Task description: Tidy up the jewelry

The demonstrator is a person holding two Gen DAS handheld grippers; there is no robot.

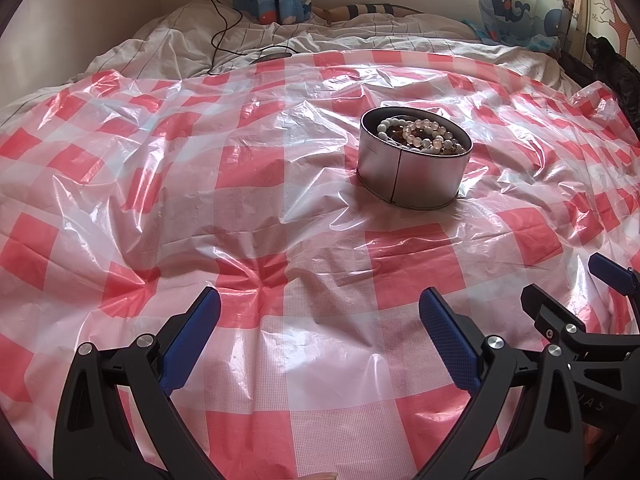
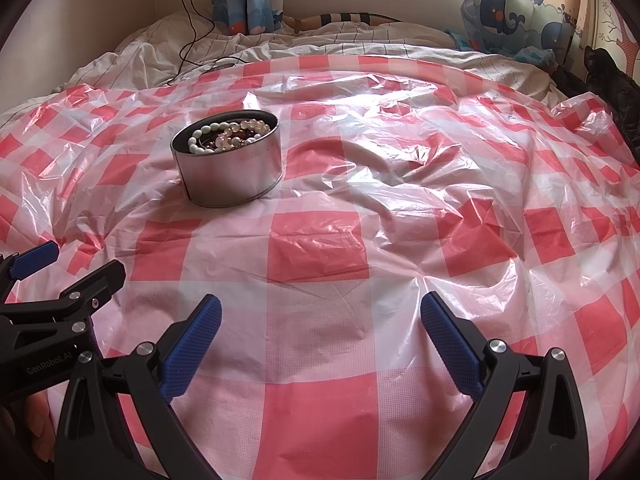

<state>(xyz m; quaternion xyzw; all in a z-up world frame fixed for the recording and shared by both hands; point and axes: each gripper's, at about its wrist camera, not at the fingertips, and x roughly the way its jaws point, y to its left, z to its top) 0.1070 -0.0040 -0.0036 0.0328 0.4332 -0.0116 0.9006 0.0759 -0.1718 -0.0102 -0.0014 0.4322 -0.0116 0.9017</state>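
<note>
Both tongs hover low over the bed with their blue pads spread wide apart and nothing between them. From the left wrist view, the left tongs (image 1: 320,312) fill the bottom of the frame, and the right tongs (image 1: 576,280) show at the lower right edge, just beside them, also apart. From the right wrist view, the right tongs (image 2: 321,316) sit at the bottom, with the left tongs (image 2: 76,264) poking in from the lower left; part of a hand (image 2: 34,420) grips the handle at that corner.

Under the tongs lies a crinkled plastic sheet (image 1: 280,240) in red and white checks, spread across the bed and shining where light hits the folds. The near part of it is bare.

Farther out on the sheet stands a round metal tin (image 1: 414,176), upright and without a lid, ahead and to the right of the left tongs, ahead and to the left of the right tongs (image 2: 228,172). Inside it are piled bead bracelets (image 1: 420,136): white and pale translucent beads on top, with darker brown ones under them. They lie within the tin's rim, well apart from both tongs.

Beyond the sheet is a rumpled white striped blanket (image 1: 168,36), with a black cable (image 1: 218,28) trailing across it from the wall. At the back hang curtains (image 2: 516,12) printed with blue whales, one on either side.
</note>
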